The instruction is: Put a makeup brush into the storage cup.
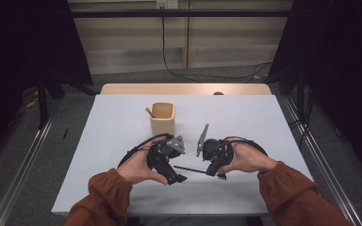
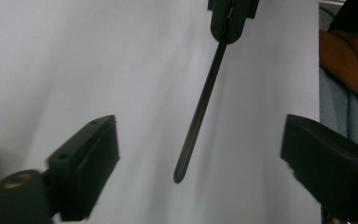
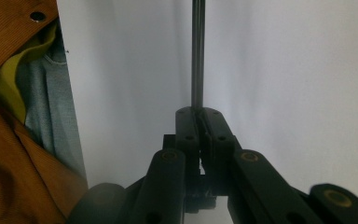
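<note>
A thin black stick (image 1: 191, 169) lies level just above the white table (image 1: 113, 122), pointing left. My right gripper (image 1: 211, 172) is shut on its right end; in the right gripper view the jaws (image 3: 198, 115) pinch the stick (image 3: 197, 56), which runs straight up and away. My left gripper (image 1: 177, 179) stands open at the stick's free tip. In the left gripper view its two black fingers (image 2: 91, 168) are spread wide, with the stick (image 2: 200, 112) between them, touching neither. The right gripper (image 2: 232, 18) holds the stick's far end there.
A square wooden cup (image 1: 162, 123) stands behind the grippers at mid-table with a brown stick (image 1: 149, 112) leaning in it. Rust-brown sleeves (image 1: 292, 193) come in from the near edge. Grey floor and metal rails flank the table.
</note>
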Demonstrator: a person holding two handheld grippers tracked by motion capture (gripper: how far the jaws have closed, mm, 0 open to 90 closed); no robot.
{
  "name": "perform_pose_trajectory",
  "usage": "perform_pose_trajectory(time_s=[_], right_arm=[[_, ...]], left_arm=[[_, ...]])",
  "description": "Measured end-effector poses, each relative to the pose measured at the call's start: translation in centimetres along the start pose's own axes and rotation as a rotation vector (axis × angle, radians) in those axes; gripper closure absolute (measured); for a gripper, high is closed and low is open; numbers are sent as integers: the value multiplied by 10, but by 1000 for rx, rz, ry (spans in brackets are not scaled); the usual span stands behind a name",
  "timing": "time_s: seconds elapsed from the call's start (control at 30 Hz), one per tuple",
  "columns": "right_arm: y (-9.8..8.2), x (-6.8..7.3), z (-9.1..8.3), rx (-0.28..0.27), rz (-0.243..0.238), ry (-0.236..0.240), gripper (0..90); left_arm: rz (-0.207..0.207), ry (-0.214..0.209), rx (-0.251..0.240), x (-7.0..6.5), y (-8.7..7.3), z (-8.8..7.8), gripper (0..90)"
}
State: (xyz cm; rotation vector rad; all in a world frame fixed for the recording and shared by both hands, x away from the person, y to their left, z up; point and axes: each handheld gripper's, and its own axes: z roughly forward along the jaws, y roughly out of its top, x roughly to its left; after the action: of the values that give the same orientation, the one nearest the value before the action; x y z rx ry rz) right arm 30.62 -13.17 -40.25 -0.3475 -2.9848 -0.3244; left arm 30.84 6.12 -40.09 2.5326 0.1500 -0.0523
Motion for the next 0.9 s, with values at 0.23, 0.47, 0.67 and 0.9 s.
perform_pose_trajectory(time_s=[0.23,0.47,0.67,0.9], right_arm=[[1,1,0,-8,-8,4,861],[3,3,0,-6,-14,0,862],[5,3,0,-21,-14,3,861],[5,4,0,-31,-15,-3,861]], left_arm=[[5,-27,14,3,0,1,334],[31,-29,26,2,2,4,543],[31,-48,35,5,2,7,624],[38,-50,42,4,2,10,729]])
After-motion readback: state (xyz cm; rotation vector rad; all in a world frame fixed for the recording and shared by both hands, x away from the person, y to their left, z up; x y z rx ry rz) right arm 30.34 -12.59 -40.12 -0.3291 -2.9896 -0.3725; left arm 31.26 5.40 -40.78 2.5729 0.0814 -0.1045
